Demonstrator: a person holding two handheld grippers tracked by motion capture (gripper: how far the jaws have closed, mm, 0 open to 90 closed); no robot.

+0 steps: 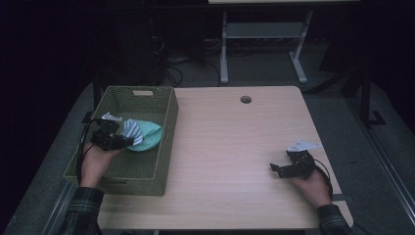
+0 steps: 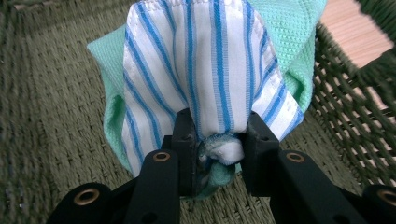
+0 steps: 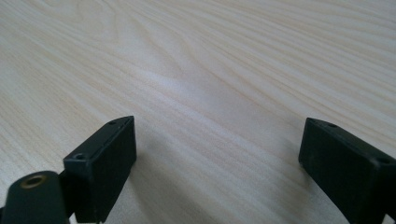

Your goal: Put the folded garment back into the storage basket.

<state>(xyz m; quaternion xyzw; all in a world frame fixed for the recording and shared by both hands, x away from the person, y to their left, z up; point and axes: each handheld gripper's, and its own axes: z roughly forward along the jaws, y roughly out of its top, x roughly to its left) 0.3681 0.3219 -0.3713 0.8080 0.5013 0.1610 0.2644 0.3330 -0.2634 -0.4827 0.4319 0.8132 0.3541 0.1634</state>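
Striped cloth [image 2: 205, 70] hides most of the mint cloth [image 2: 292, 42] behind it.

Both forearms wear dark plaid sleeves [image 1: 83, 205] with a green-and-grey check, and each hand carries a black gripper with angular, blocky jaws. The left gripper [image 2: 217, 140] has flat black arms set with brass-coloured ringed rivets, a small light grey plate on top, and a black cable looping back past the wrist. The right gripper [image 3: 217, 154] has matt black rectangular jaw blocks with small screw holes, a brass ring at one joint, a grey three-cornered plate above, and a black cable.
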